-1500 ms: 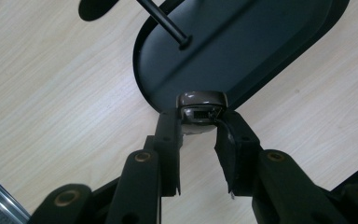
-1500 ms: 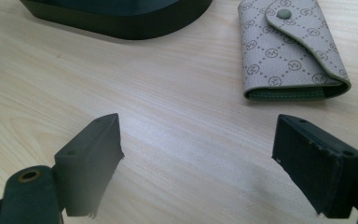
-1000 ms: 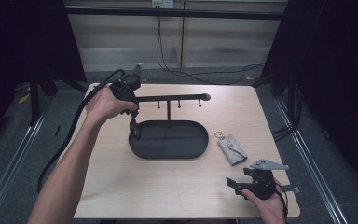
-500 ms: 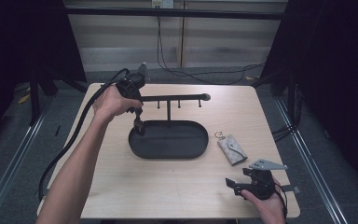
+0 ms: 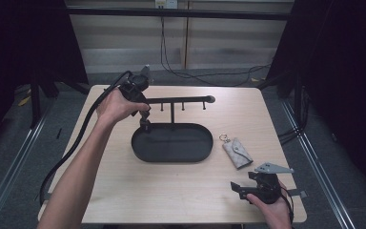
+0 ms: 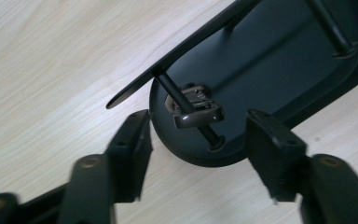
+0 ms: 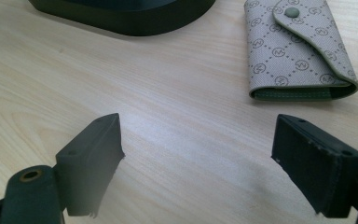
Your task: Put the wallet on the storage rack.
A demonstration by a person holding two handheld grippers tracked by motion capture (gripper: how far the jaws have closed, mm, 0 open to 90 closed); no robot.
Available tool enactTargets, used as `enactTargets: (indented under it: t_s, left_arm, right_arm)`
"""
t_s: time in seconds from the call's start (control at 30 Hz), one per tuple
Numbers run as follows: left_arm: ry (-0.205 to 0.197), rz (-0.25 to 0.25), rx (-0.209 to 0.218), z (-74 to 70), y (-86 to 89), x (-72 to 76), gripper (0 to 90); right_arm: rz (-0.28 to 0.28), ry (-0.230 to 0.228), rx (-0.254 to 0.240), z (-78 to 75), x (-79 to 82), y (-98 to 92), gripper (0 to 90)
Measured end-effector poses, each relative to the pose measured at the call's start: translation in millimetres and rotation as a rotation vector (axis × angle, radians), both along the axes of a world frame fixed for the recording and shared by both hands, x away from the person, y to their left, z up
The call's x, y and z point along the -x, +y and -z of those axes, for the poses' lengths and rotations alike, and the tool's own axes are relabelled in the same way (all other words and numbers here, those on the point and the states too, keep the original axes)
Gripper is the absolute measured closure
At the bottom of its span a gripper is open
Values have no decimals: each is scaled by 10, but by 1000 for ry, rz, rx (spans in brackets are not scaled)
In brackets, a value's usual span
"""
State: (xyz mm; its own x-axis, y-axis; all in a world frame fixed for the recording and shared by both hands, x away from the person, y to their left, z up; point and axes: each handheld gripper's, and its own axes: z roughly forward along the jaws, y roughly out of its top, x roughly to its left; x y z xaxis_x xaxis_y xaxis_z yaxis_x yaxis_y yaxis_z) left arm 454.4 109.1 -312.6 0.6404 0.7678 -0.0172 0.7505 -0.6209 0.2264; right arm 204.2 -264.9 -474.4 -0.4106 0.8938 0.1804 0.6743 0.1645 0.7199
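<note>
Jaws of the left gripper have just been opening and now stand apart with nothing pressed between them; through the gap shows a small brown clip-like item hanging on a thin peg under the bar of the black key stand, over its oval tray. In the high view the left gripper sits at ten o'clock from the tray's middle, pointing down at the left end of the crossbar, with its cable trailing off toward seven o'clock. What the brown item is exactly I cannot tell.

The right gripper rests near the table's front edge at five o'clock, jaws wide apart and empty over bare wood. The grey patterned key pouch, with a ring on its far end, lies flat at three o'clock from the tray, just beside it, and at twelve o'clock from the right gripper; in the right gripper view the pouch lies snapped shut.
</note>
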Motion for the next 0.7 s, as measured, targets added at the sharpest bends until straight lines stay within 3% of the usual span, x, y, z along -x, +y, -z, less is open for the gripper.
enactTargets:
  t_s: [0.3,0.4,0.47,0.7]
  left_arm:
    - [-21,-20,89,-29,211,70,256]
    - [-41,-16,154,-22,291,130,233]
    - [-55,-19,168,-5,331,176,268]
    - [-81,-9,254,34,515,313,212]
  right_arm:
    - [-2,2,4,-2,-1,3,159]
    - [-1,3,5,0,-5,6,159]
    - [0,1,6,-4,2,6,159]
    - [2,0,8,-9,10,10,161]
